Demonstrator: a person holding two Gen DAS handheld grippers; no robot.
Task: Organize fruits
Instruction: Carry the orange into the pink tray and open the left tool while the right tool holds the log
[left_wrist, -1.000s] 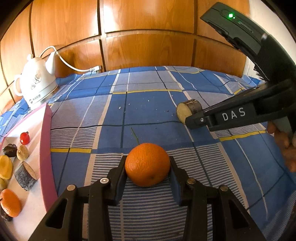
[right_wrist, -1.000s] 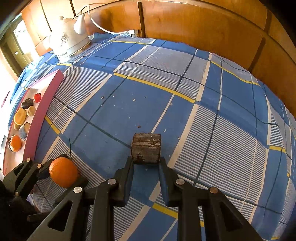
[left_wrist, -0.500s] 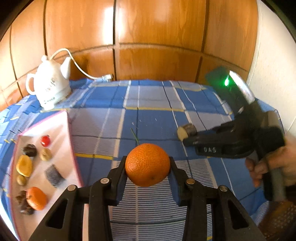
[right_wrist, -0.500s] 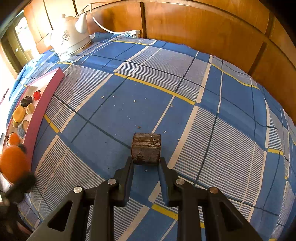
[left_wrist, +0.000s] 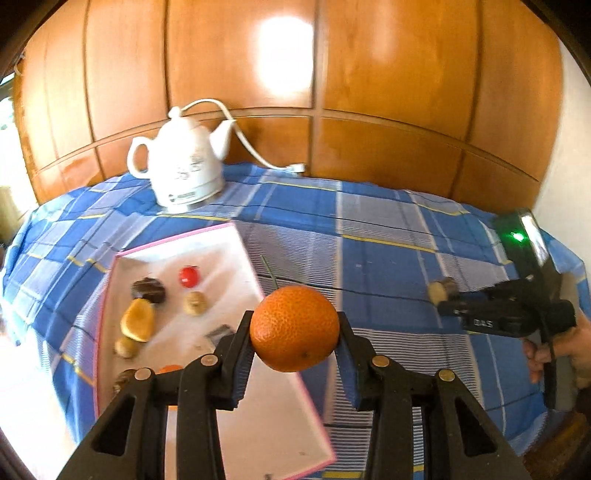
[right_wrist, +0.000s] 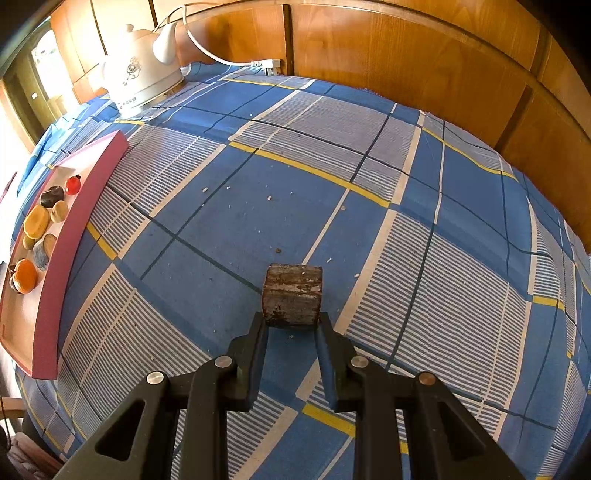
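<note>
My left gripper (left_wrist: 294, 332) is shut on an orange (left_wrist: 294, 328) and holds it in the air above the right rim of the pink-edged white tray (left_wrist: 173, 240). Inside the tray lie a small red fruit (left_wrist: 189, 277), a dark brown one (left_wrist: 148, 289), a yellow-orange one (left_wrist: 137, 320) and several more. My right gripper (right_wrist: 291, 321) points down at the blue checked cloth (right_wrist: 229, 221), shut on the near end of a brown, bark-skinned chunk (right_wrist: 293, 295) that rests on it. The left wrist view shows that chunk (left_wrist: 439, 290) far right, with a hand on the right gripper's handle.
A white kettle (left_wrist: 181, 166) stands at the back left against the wood panelling, its cord running to a plug (right_wrist: 266, 63) on the cloth. The tray (right_wrist: 62, 240) lies along the table's left side and holds another orange (right_wrist: 25, 275). Crumbs dot the cloth.
My left gripper has risen and swung left with the orange, from the cloth to above the tray's right rim. The right gripper and its chunk have stayed put.
</note>
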